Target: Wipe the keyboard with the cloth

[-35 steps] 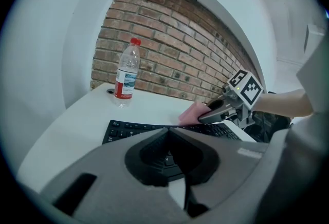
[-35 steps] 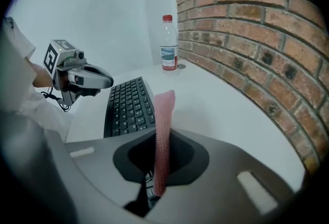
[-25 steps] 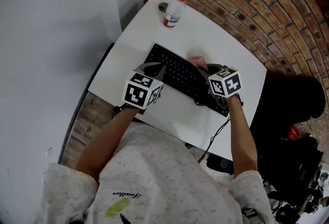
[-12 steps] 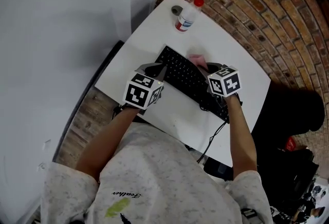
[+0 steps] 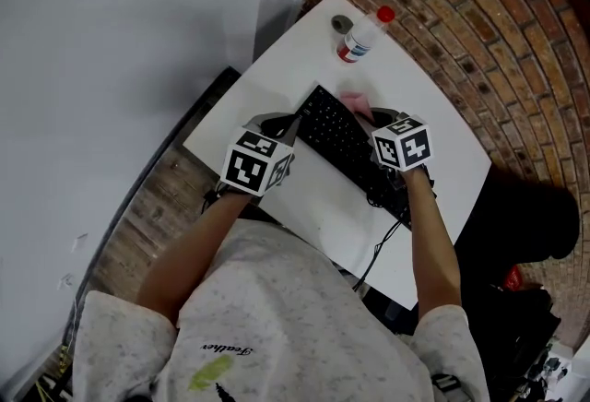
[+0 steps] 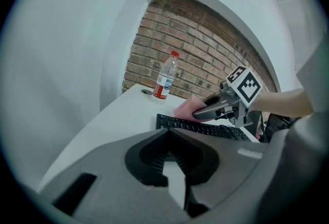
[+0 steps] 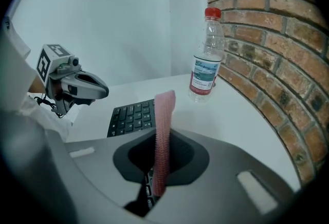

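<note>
A: Nearest first. Left gripper (image 5: 281, 125): jaws closed on each other, nothing between them. Tips are over the white table (image 5: 318, 206), by the near-left corner of the keyboard (image 5: 355, 151).

B: Right gripper (image 5: 369, 119)?

A: Clamped on the pink cloth (image 5: 354, 102), which stands edge-on between the jaws. The cloth is at the keyboard's far edge. Whether it touches the keys I can't tell from here.

B: Surface?

A: Plain white top. The black keyboard lies slantwise on it, and a dark cable (image 5: 380, 248) drops off the near edge. Further out, a clear bottle (image 5: 362, 37) with a red cap stands upright near the far corner. A small round grey thing (image 5: 342, 23) lies just beside it.

B: Room?

A: Red brick wall (image 5: 461, 4) behind and to the right of the table, white wall (image 5: 138, 31) to the left. Brownish floor (image 5: 152, 206) below the table's left edge.

B: Against a second ago?

A: Table and bottle sit further right in the head view; the camera swung, I think. The cloth is now nearer the keyboard's bottle end. The left tips were over the keys and are now beside them.
</note>
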The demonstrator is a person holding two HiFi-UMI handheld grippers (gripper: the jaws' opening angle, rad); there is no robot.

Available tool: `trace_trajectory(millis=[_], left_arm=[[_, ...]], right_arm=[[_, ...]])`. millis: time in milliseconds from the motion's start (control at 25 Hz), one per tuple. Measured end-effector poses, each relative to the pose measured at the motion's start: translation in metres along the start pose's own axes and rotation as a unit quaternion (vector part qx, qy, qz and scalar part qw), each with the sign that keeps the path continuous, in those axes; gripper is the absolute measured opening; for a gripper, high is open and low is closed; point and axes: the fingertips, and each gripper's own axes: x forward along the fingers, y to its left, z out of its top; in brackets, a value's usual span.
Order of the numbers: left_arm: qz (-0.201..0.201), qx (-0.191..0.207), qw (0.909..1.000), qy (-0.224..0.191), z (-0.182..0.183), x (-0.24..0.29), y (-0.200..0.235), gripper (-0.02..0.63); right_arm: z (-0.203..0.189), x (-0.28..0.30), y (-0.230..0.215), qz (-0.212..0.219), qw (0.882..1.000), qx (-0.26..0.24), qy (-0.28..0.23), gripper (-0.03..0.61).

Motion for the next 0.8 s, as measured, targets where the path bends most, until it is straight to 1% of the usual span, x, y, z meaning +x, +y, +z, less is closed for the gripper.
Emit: trace_trajectory(millis=[480, 800], left_arm=[[0.035, -0.023, 0.999, -0.016, -0.003, -0.023, 0.027, -0.008], [0.051, -0.029, 0.998, -0.023, -0.003, -0.037, 0.039, -0.008]], right_arm=[[0.033, 0.021, 0.01, 0.003, 0.999, -0.032, -0.003, 0.023], [0.052, 0.034, 0.019, 0.012, 0.998, -0.055, -0.004, 0.023]])
